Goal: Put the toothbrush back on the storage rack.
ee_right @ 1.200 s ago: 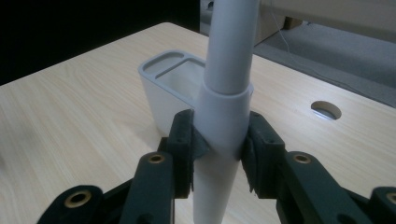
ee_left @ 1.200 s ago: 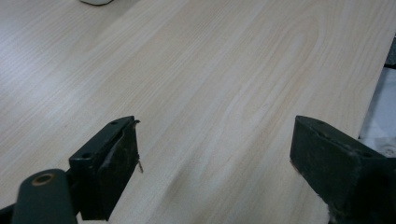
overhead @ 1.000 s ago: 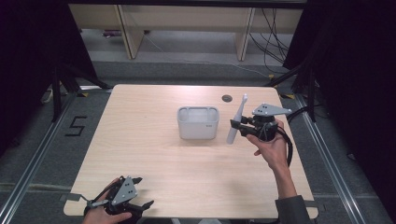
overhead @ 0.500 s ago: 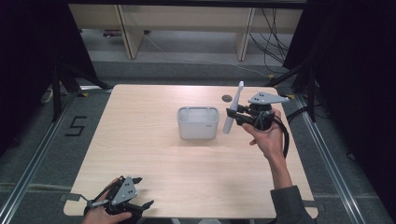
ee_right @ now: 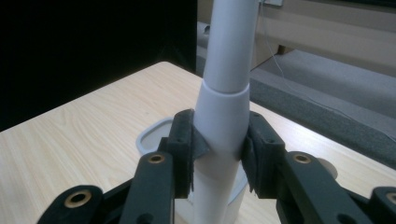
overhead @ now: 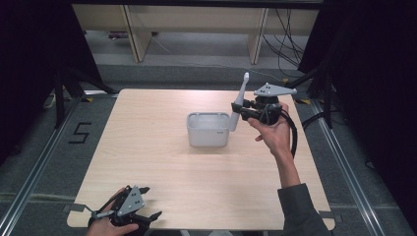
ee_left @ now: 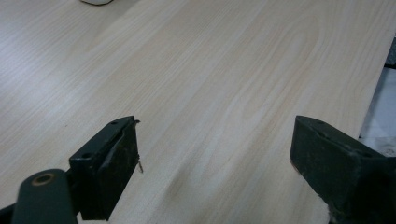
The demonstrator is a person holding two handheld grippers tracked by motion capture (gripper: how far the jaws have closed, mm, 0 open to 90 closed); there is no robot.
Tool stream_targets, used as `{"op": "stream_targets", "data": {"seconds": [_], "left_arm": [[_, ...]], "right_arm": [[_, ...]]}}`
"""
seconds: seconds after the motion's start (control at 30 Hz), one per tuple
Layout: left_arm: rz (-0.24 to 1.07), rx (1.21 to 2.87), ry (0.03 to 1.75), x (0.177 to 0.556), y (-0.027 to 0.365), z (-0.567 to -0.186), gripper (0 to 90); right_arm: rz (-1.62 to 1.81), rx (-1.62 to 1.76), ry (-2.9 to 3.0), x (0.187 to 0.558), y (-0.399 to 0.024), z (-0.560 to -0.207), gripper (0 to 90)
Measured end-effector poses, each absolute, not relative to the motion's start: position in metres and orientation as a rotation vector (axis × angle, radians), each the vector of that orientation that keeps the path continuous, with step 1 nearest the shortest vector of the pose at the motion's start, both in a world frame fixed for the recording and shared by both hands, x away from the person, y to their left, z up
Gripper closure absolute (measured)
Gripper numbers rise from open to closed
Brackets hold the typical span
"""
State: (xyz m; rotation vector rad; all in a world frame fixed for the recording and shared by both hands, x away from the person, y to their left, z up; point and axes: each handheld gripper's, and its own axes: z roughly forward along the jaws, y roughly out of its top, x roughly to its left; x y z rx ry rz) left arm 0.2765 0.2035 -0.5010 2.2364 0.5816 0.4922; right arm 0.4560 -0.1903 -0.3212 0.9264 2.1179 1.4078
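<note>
My right gripper (overhead: pixel 239 109) is shut on a long white toothbrush-like tool (overhead: pixel 238 102), held nearly upright just right of a white square tub (overhead: pixel 207 129) at the table's middle. In the right gripper view the tool's thick white handle (ee_right: pixel 220 121) is clamped between both black pads, with the tub's rim (ee_right: pixel 148 136) behind and below it. My left gripper (overhead: pixel 147 204) rests at the table's near left corner. In the left gripper view it (ee_left: pixel 215 163) stands open, jaws wide apart over bare wood.
The light wooden table (overhead: pixel 162 162) has a small dark round spot near its far right edge, behind the right hand. Metal floor rails run along both sides, and a floor marking "5" (overhead: pixel 78 132) lies to the left. Shelving stands beyond the far edge.
My right gripper has carried the white tool left and away from me, toward the tub's right side, and turned it more upright. The left gripper has stayed put.
</note>
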Motion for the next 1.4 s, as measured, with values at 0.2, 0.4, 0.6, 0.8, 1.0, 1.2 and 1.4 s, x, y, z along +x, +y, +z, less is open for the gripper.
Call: {"op": "stream_targets", "data": {"seconds": [0.2, 0.4, 0.6, 0.8, 1.0, 1.2, 1.4], "left_arm": [[0.485, 2.228, 0.586, 0.276, 0.203, -0.501, 14.8], [0.489, 2.242, 0.577, 0.276, 0.204, -0.5, 14.8], [0.489, 2.242, 0.577, 0.276, 0.204, -0.5, 14.8], [0.49, 2.24, 0.578, 0.276, 0.204, -0.5, 14.8], [0.495, 2.216, 0.584, 0.275, 0.203, -0.501, 14.8], [0.495, 2.22, 0.582, 0.275, 0.203, -0.501, 14.8], [0.483, 2.227, 0.582, 0.275, 0.203, -0.5, 14.8]], "right_arm": [[1.407, 0.95, 2.102, 0.465, -0.186, -0.318, 67.0], [1.393, 0.959, 2.1, 0.477, -0.18, -0.322, 66.9], [1.385, 0.995, 2.101, 0.486, -0.177, -0.326, 66.9], [1.376, 1.009, 2.093, 0.495, -0.171, -0.331, 66.9], [1.37, 1.026, 2.098, 0.502, -0.168, -0.336, 66.9], [1.353, 1.049, 2.099, 0.51, -0.164, -0.346, 66.9], [1.317, 1.06, 2.119, 0.516, -0.161, -0.354, 66.9]]}}
